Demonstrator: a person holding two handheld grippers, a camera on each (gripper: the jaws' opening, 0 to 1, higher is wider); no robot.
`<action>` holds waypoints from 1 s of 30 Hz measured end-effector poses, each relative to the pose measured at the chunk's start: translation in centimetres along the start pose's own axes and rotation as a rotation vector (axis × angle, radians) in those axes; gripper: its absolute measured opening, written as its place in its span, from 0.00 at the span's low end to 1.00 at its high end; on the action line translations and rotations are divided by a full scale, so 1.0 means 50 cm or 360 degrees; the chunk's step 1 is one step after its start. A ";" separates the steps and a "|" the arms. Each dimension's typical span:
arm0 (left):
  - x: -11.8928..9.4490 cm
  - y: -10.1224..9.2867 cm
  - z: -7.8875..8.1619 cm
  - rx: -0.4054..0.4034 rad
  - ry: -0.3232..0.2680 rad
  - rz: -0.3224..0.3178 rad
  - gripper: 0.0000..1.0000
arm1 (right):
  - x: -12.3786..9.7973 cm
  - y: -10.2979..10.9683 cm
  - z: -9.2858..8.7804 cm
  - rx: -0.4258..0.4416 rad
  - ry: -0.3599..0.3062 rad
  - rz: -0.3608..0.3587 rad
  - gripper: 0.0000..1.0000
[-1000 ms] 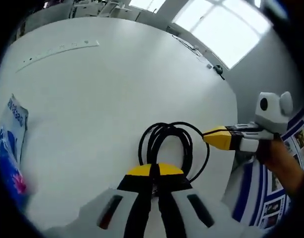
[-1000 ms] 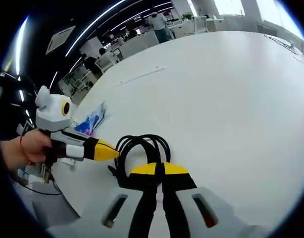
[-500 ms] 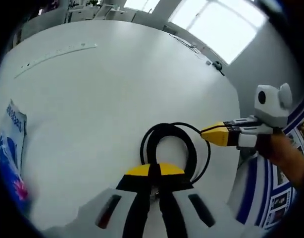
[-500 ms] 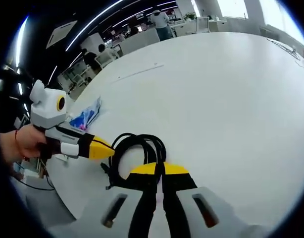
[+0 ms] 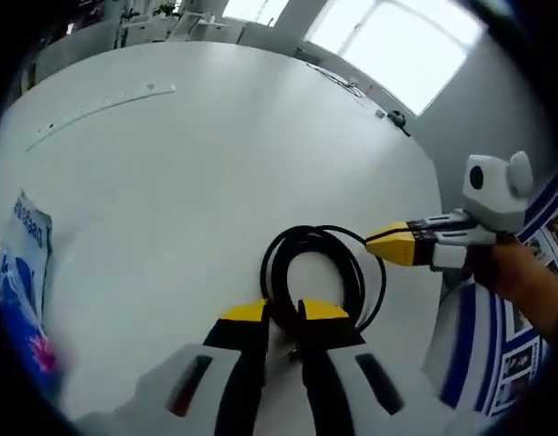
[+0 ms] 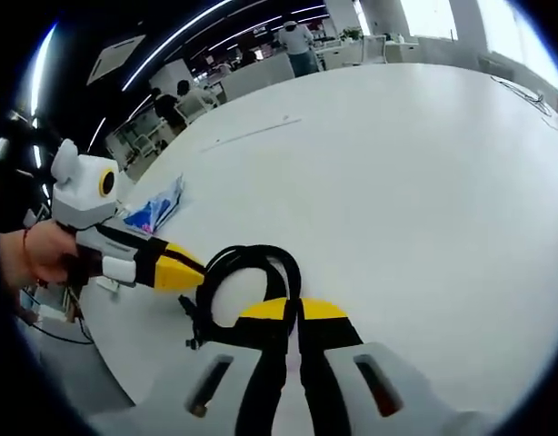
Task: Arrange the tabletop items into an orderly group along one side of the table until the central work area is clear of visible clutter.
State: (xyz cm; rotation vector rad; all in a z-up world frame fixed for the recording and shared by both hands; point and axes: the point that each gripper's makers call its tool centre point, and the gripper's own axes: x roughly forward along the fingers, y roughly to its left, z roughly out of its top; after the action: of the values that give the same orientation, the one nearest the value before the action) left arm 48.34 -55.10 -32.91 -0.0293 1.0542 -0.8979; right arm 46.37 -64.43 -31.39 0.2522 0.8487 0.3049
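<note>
Packet of blue printed plastic (image 5: 20,272) at the far left of the left gripper view, lying flat on the white desk (image 5: 215,163). Further in, near the far edge, a thin pale strip like a ruler (image 5: 97,104), well apart from the packet. In the middle, close to the near edge of the desk, a black coiled cable (image 5: 311,272), resting as a loose loop. Left tool (image 5: 283,313) at the bottom, its two yellow-tipped jaws standing apart, with the near side of the coil in the gap between them. To the right, the right tool (image 5: 393,245) reaching in, yellow tip together and touching the outer strand of the cable; not possible to tell if any strand is pinched there. Behind it a hand (image 5: 511,277) around the handle.

In the right gripper view, at the left a hand (image 6: 38,254) with the left tool (image 6: 184,268), its tip against the left side of the coil. Just behind, the blue packet (image 6: 156,211), near but not touching. Then the cable (image 6: 243,282), near the desk edge. At the bottom centre the right tool (image 6: 293,311), jaws pressed together at the coil's near side. Far behind, people (image 6: 297,36) beyond the desk.
</note>
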 end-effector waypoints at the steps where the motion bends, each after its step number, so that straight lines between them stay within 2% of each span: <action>1: 0.000 -0.001 -0.002 0.0005 0.0003 -0.0001 0.15 | 0.000 0.000 0.000 0.0003 0.0000 -0.0002 0.04; 6: -0.004 -0.005 -0.007 0.0037 0.0008 -0.0007 0.21 | -0.002 -0.001 0.000 -0.0014 -0.0009 -0.0016 0.17; 9: -0.008 -0.006 -0.007 0.0053 0.0009 -0.0006 0.28 | -0.007 -0.001 0.002 -0.0007 -0.0020 -0.0021 0.19; 19: -0.033 -0.005 -0.002 0.0084 -0.0015 0.0009 0.41 | -0.022 0.006 0.022 0.0000 -0.0071 -0.0036 0.26; 24: -0.047 -0.012 0.001 0.0118 -0.0033 0.0009 0.50 | -0.031 0.013 0.031 -0.0016 -0.0092 -0.0043 0.33; 30: -0.075 -0.019 0.009 0.0156 -0.0065 0.0018 0.55 | -0.046 0.027 0.043 -0.0037 -0.0116 -0.0037 0.38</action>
State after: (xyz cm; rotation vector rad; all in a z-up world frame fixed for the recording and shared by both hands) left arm 47.37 -53.46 -29.49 0.0402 0.9705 -0.9341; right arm 46.36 -64.23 -27.94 0.2306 0.7751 0.2820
